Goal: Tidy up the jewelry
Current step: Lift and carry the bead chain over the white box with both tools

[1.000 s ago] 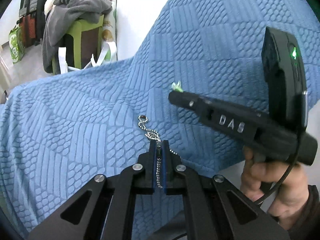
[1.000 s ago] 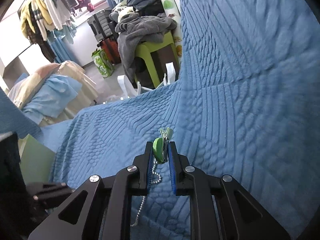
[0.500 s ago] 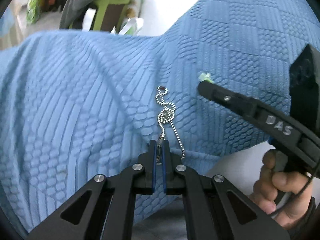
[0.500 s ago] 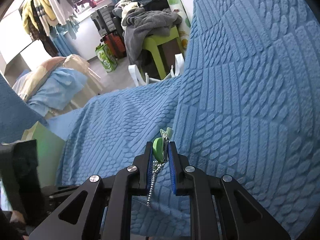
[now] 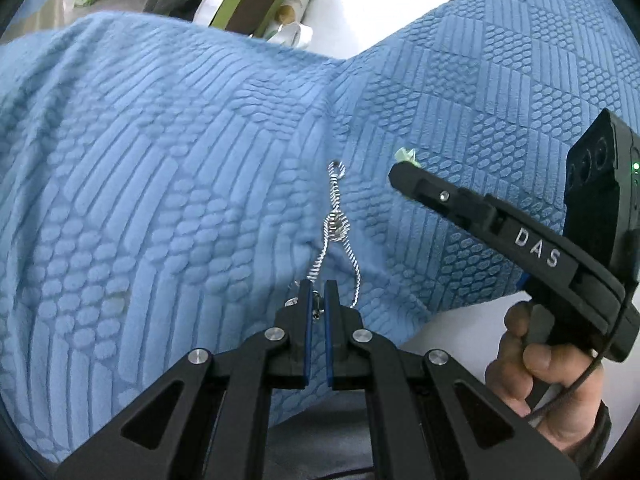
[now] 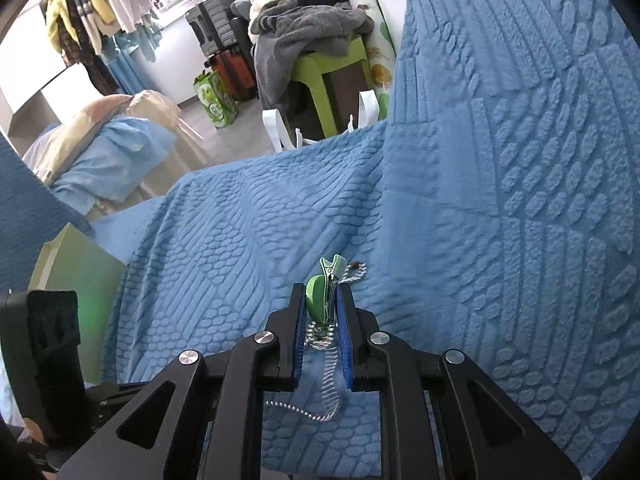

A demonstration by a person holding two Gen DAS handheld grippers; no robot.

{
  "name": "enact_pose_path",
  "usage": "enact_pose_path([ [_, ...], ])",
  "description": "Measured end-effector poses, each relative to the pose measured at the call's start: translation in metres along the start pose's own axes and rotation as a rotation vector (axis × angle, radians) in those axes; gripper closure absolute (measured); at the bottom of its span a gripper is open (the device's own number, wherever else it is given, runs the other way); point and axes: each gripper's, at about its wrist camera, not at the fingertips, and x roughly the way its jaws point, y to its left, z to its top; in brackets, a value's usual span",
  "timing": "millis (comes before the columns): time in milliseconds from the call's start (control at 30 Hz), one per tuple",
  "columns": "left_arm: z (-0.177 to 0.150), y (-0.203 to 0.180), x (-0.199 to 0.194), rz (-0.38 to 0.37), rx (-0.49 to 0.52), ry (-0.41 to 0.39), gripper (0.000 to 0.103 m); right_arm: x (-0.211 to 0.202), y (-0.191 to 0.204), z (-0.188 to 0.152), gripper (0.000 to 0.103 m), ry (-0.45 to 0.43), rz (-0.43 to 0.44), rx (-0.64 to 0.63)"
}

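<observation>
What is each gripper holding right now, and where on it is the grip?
The left gripper is shut on one end of the bead chain. The right gripper is shut on the green hair clip, gripping its rounded body, teeth pointing forward.

My left gripper (image 5: 316, 294): matte black linkage arms, four silver screws, blue-lined jaws. My right gripper (image 6: 322, 300): same black build, white "DAS" lettering on its side; above the lettering, a black camera block with a green light; behind it, a thin black cable and dark cuff.
</observation>
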Motion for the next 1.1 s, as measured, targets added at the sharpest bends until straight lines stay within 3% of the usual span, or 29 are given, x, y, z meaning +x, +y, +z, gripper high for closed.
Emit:
enact_pose_path([
  [233,-0.004,0.001,-0.01,0.015,0.022,-0.014,0.099,0.002,0.0,0.0,0.09,0.002,0.005,-0.002],
  [433,0.005,-0.018,-0.008,0.096,0.185,-0.009,0.099,-0.002,-0.003,0.001,0.09,-0.012,-0.001,0.016],
  [567,0.01,-0.019,-0.017,0.069,0.179,-0.021,0.099,-0.004,-0.006,0.0,0.09,-0.014,-0.002,0.026],
  [800,0.032,-0.035,-0.063,0.074,0.217,-0.093,0.099,-0.023,0.0,0.011,0.09,-0.043,-0.015,0.023],
  [1100,0.07,-0.059,-0.14,0.114,0.279,-0.184,0.099,-0.068,0.042,0.029,0.091,-0.071,-0.054,-0.021],
])
